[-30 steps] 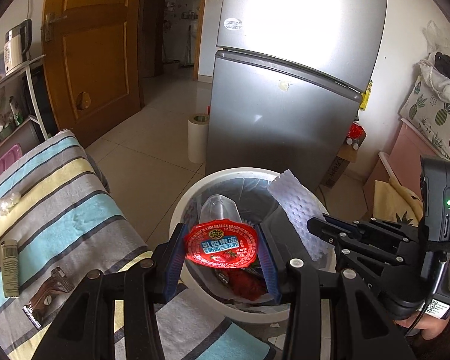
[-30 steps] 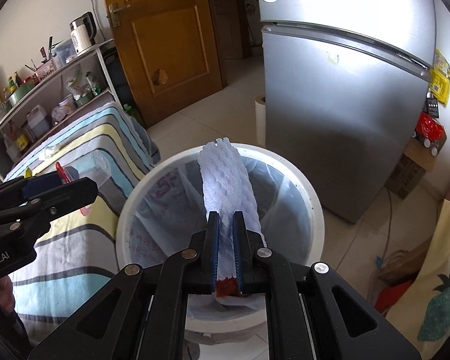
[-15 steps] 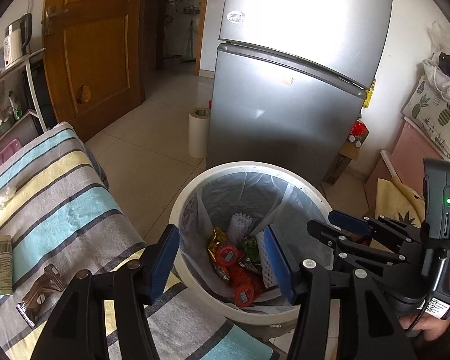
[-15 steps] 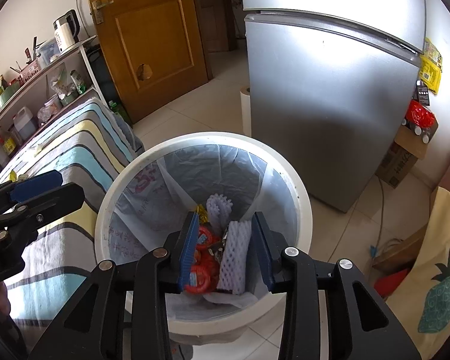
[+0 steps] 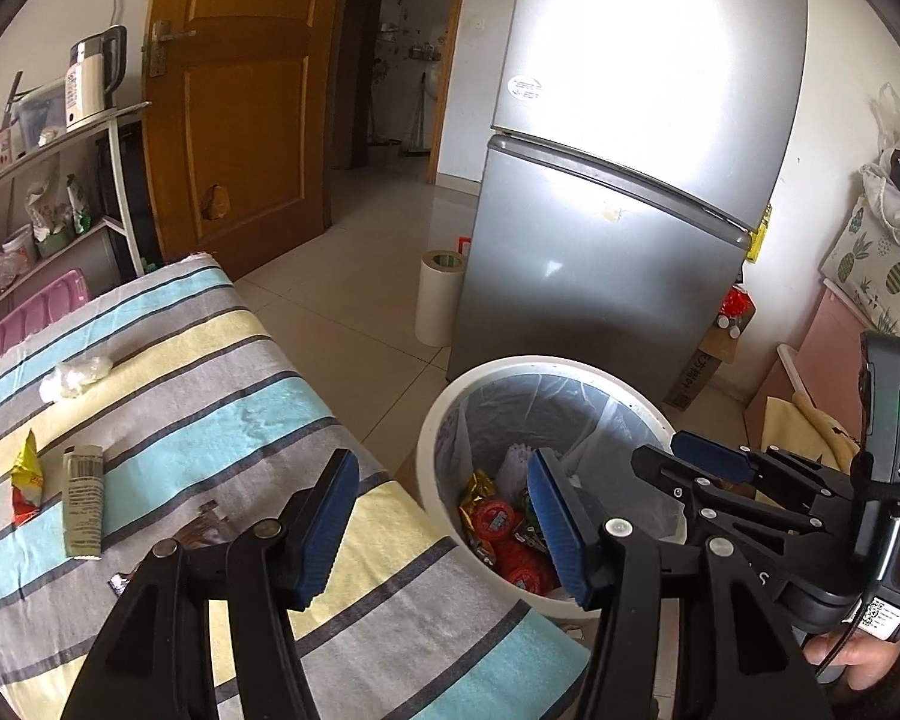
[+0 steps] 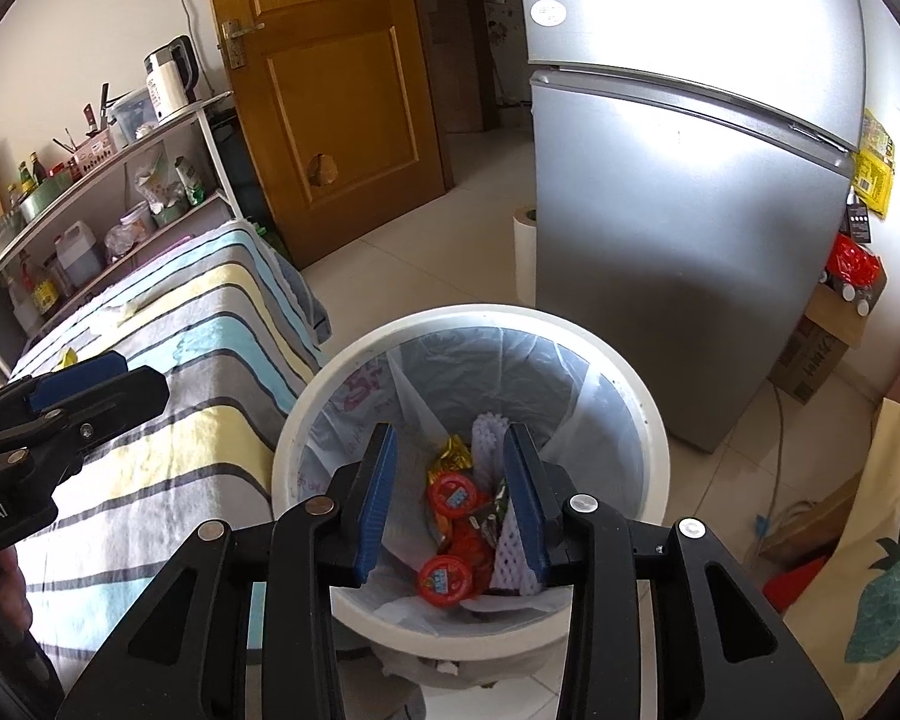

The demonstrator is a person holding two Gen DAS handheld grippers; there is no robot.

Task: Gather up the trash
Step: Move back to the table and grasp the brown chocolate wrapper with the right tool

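At far left a shelf rack (image 6: 120, 192) carries bottles, jars and an electric kettle (image 5: 96, 81). In front of it the surface (image 5: 222, 372), draped in a cloth striped blue, yellow and grey, has litter lying on it: a crumpled white wad (image 5: 75, 375) near the far side, a yellow-and-red wrapper (image 5: 25, 483) by the left edge, a grey-green carton (image 5: 83, 501) lying flat just beside the wrapper, and a dark brown wrapper (image 5: 201, 531) partly hidden behind the left tongs (image 5: 441, 525).

The left tongs have just been opening, their blue pads stand apart with nothing between them, and they hang over the corner of the surface and the near rim of the bin. In the right wrist view they show at the left edge, over the striped cloth.

The white trash bin (image 6: 648, 420), lined with a clear bag, stands on the tiled floor just beside the surface. Inside it lie red-lidded snack cups (image 6: 450, 495), a gold wrapper (image 6: 450, 450) and white foam netting (image 6: 489, 429).

The right tongs (image 6: 450, 507) hang over the bin, released and empty after opening, the trash seen in the gap far below them.

Behind the bin stands a silver refrigerator (image 5: 618, 210), a roll of paper (image 5: 438, 300) at its left foot and a wooden door (image 6: 330, 72) beyond. At right, a pineapple-print cloth (image 6: 888, 588).
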